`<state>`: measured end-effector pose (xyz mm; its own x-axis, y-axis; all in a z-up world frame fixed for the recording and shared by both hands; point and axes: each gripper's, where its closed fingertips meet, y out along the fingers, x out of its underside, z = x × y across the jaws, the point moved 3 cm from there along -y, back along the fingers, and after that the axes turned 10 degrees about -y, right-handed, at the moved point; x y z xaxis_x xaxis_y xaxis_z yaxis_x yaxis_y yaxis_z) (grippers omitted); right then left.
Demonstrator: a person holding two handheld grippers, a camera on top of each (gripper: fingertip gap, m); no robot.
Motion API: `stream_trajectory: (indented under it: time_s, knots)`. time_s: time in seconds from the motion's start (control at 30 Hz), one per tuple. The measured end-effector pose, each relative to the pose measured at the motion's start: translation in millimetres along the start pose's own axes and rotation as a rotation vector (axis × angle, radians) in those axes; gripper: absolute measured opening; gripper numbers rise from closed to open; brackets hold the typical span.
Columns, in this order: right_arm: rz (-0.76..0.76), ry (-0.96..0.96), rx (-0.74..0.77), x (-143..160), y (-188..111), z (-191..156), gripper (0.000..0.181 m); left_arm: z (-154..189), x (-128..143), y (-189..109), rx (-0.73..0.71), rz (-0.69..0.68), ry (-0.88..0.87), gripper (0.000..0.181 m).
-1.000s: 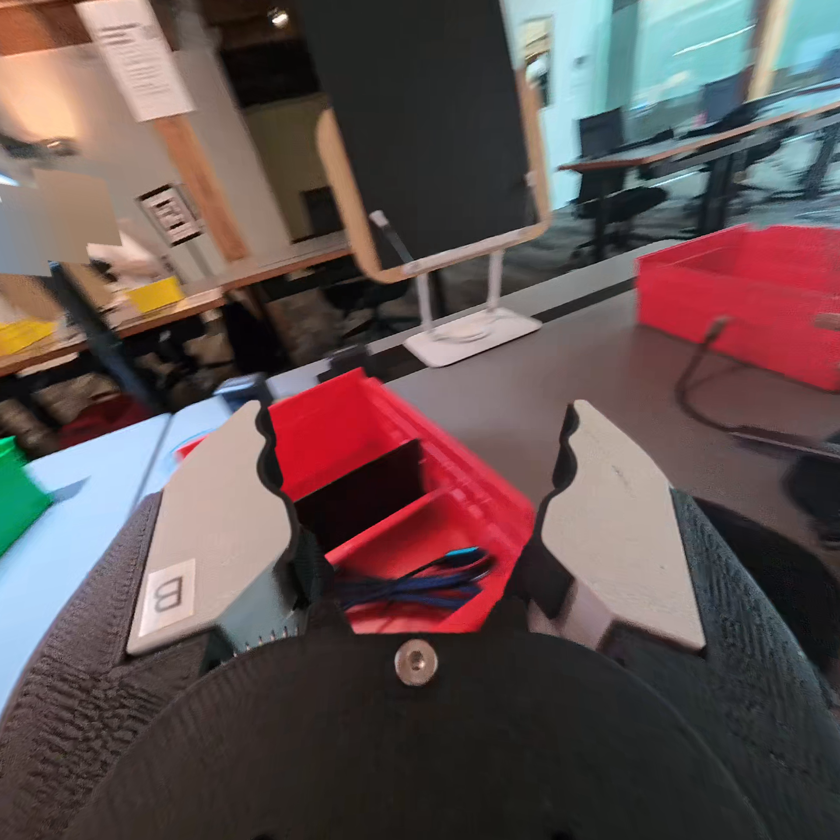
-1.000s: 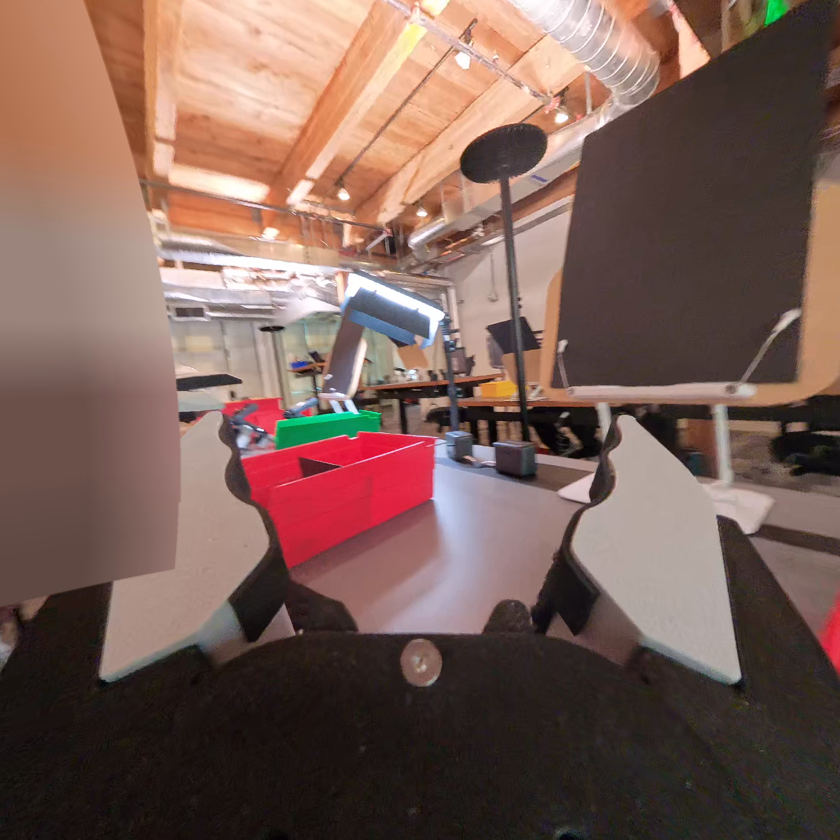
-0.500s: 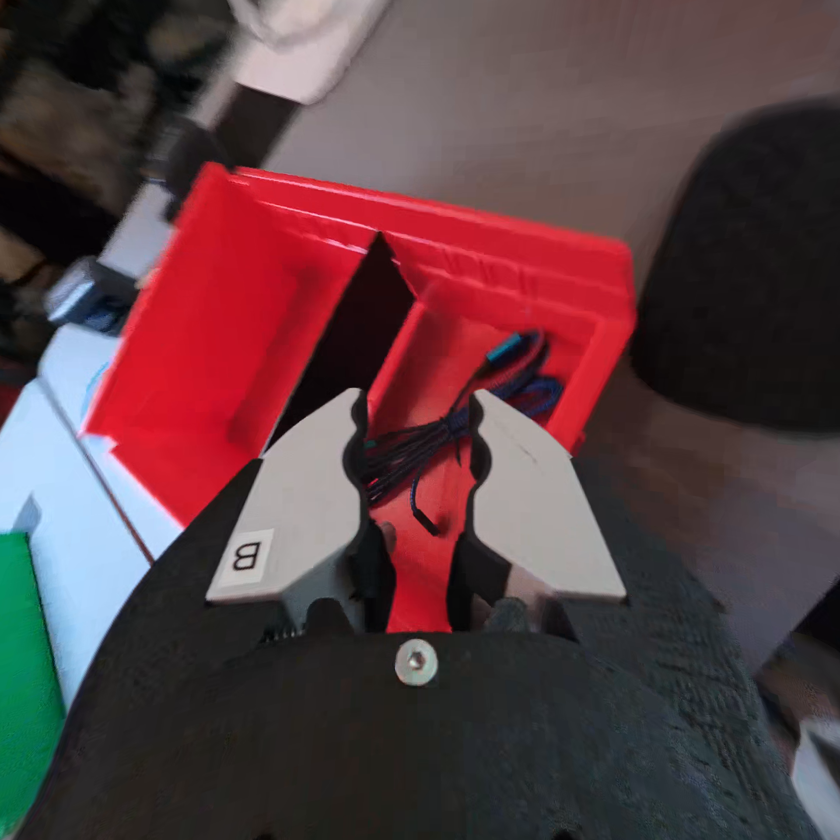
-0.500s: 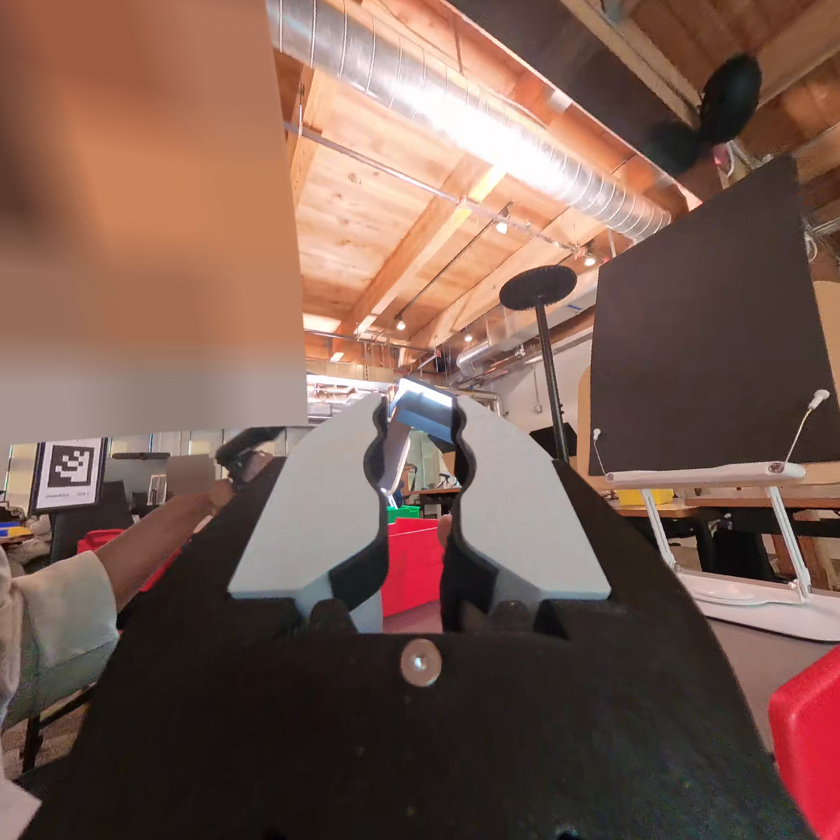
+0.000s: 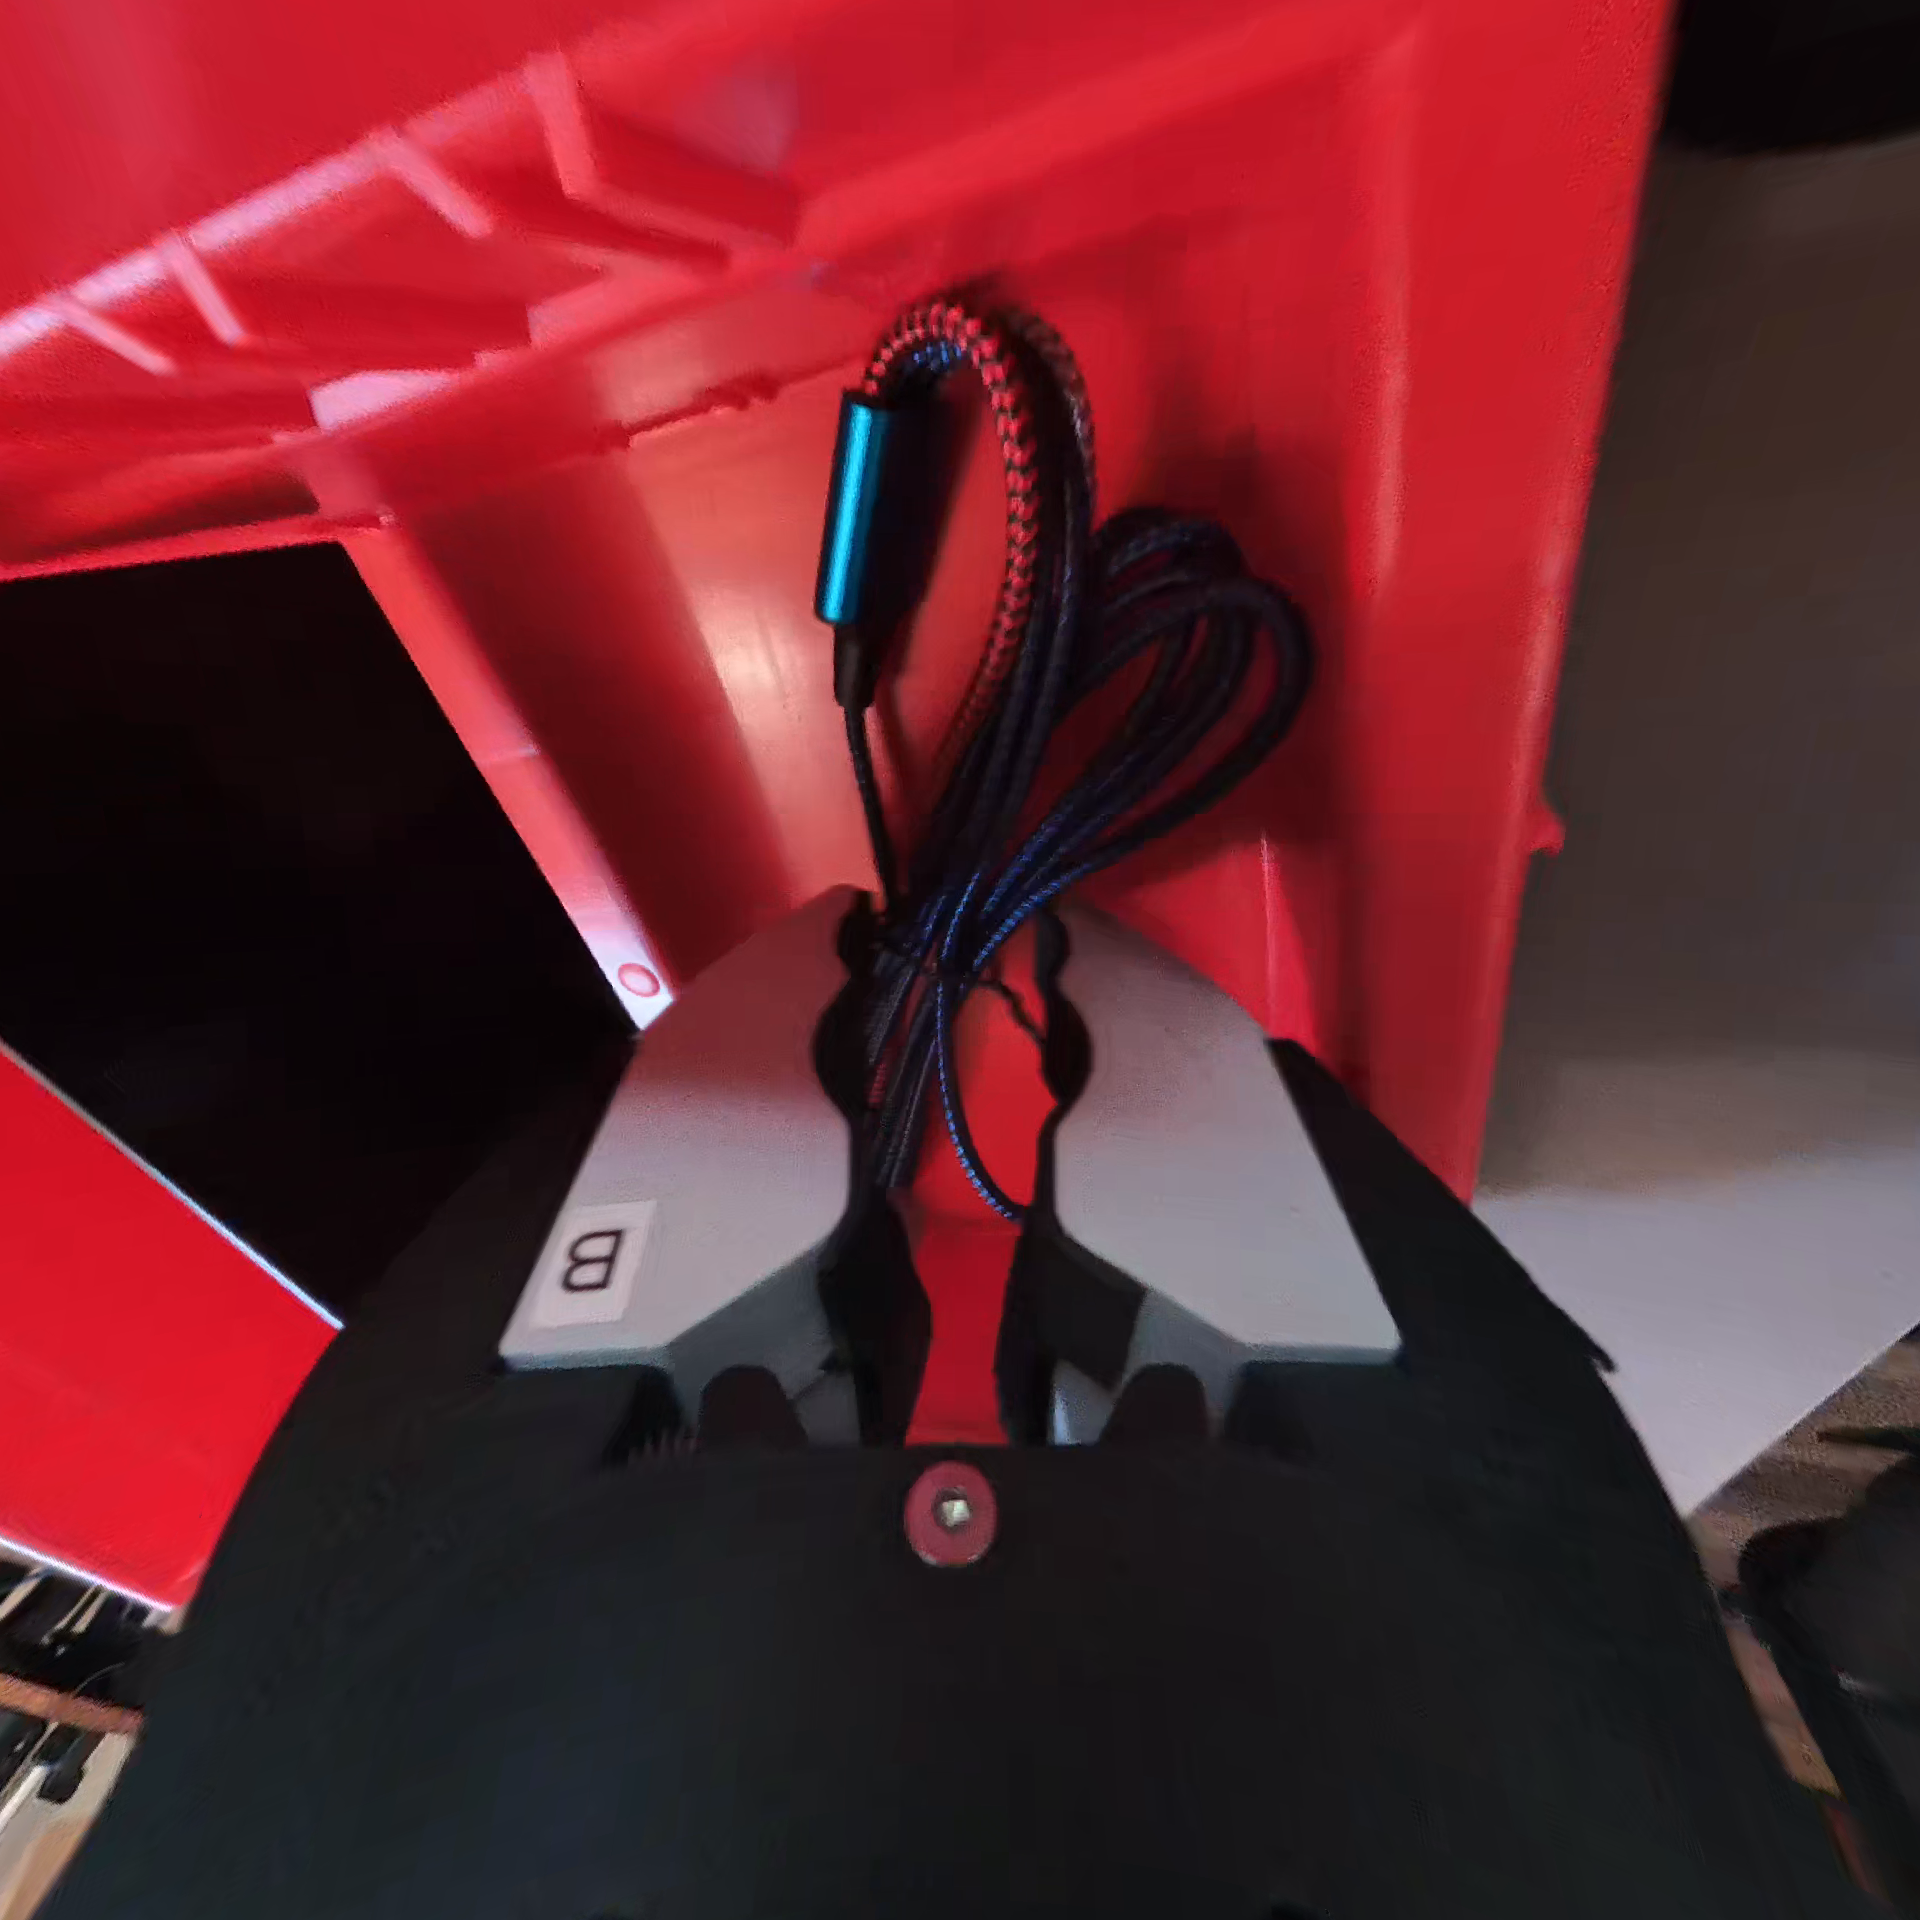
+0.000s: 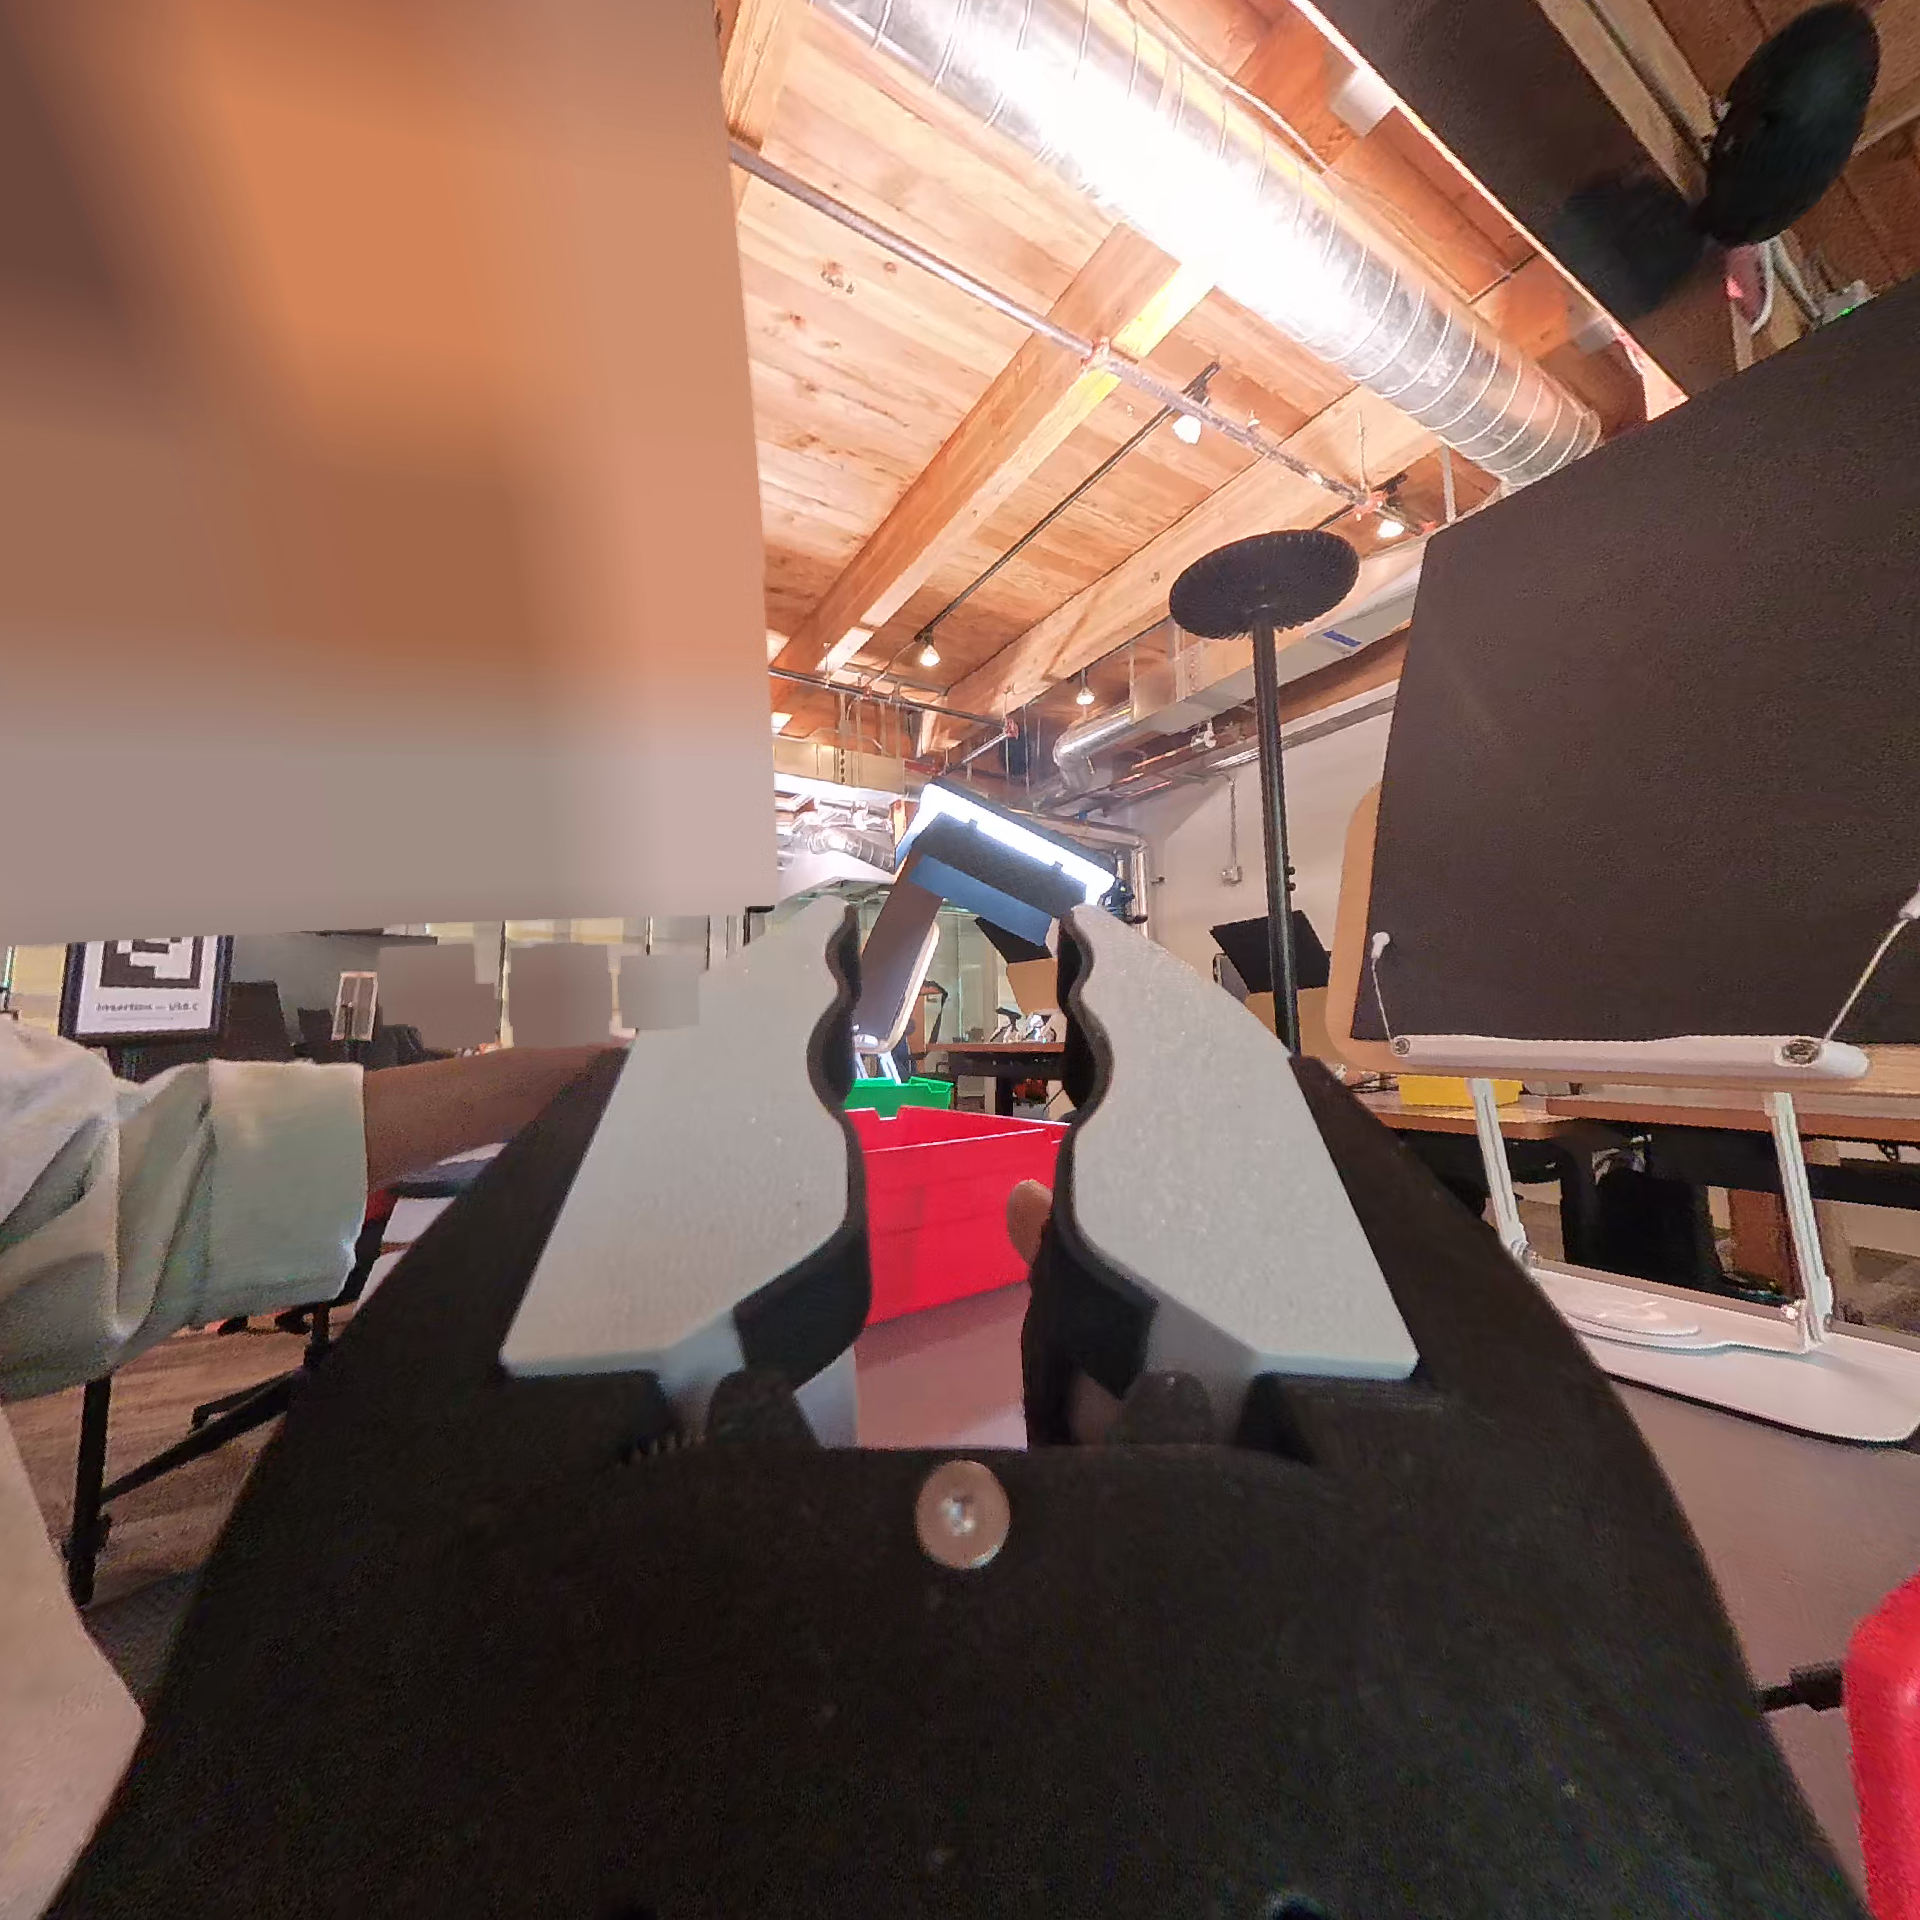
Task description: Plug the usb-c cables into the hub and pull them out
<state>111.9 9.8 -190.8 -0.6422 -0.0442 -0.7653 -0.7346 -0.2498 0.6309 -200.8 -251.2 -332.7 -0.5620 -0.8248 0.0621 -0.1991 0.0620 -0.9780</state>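
A bundled braided USB-C cable point(image 5: 1039, 665), dark blue and partly red, with a blue metal connector point(image 5: 857, 509), lies in a compartment of a red bin point(image 5: 1351, 416). My left gripper point(image 5: 951, 925) reaches down into that compartment. Its jaws stand a narrow gap apart, with cable strands running between them along the left finger. Red floor shows between the strands and the right finger. My right gripper point(image 6: 956, 935) is held up, pointing across the room, narrowly open and empty. No hub is in view.
A black divider point(image 5: 260, 883) splits the red bin. The grey table point(image 5: 1714, 727) lies to its right. In the right wrist view, the red bin point(image 6: 935, 1195) is ahead, a person's sleeved arm point(image 6: 177, 1184) is at left, a black board on a white stand point(image 6: 1714, 1340) is at right, and another red bin point(image 6: 1886, 1766) is at the lower right edge. Spacing between my two grippers at the tips: around 45 cm.
My left gripper has tipped down, narrowed, and moved into the bin until the cable sits between its fingers. My right gripper narrowed and tilted upward, then held nearly still.
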Motion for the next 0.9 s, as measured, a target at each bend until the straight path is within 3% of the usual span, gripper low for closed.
stream_trajectory:
  time_s: [0.13, 0.27, 0.43, 0.57, 0.67, 0.77, 0.83, 0.9]
  knots:
    - [0.008, 0.001, 0.034, -2, -2, 5, 0.033, -11, 6, -17, -0.080, 0.025, -0.156, 0.014]
    - [-0.022, -0.008, 0.028, 3, 0, 3, 0.033, -21, 9, -67, -0.234, 0.280, -0.401, 0.012]
    - [-0.058, -0.054, 0.019, 7, 1, -1, 0.033, -31, 5, -155, -0.549, 0.934, -0.708, 0.012]
    - [-0.088, -0.088, 0.011, 11, 2, -4, 0.033, 1, -12, -220, -0.738, 1.557, -0.676, 0.012]
    - [-0.118, -0.130, -0.010, 15, 4, -8, 0.033, 28, -33, -243, -0.668, 1.937, -0.658, 0.012]
    - [-0.158, -0.184, -0.041, 21, 5, -15, 0.033, 49, -63, -251, -0.440, 2.223, -0.580, 0.013]
    - [-0.179, -0.223, -0.063, 23, 6, -20, 0.034, 53, -79, -248, -0.265, 2.363, -0.620, 0.013]
    - [-0.174, -0.263, -0.070, 20, 8, -25, 0.033, 50, -93, -239, -0.184, 2.406, -0.715, 0.014]
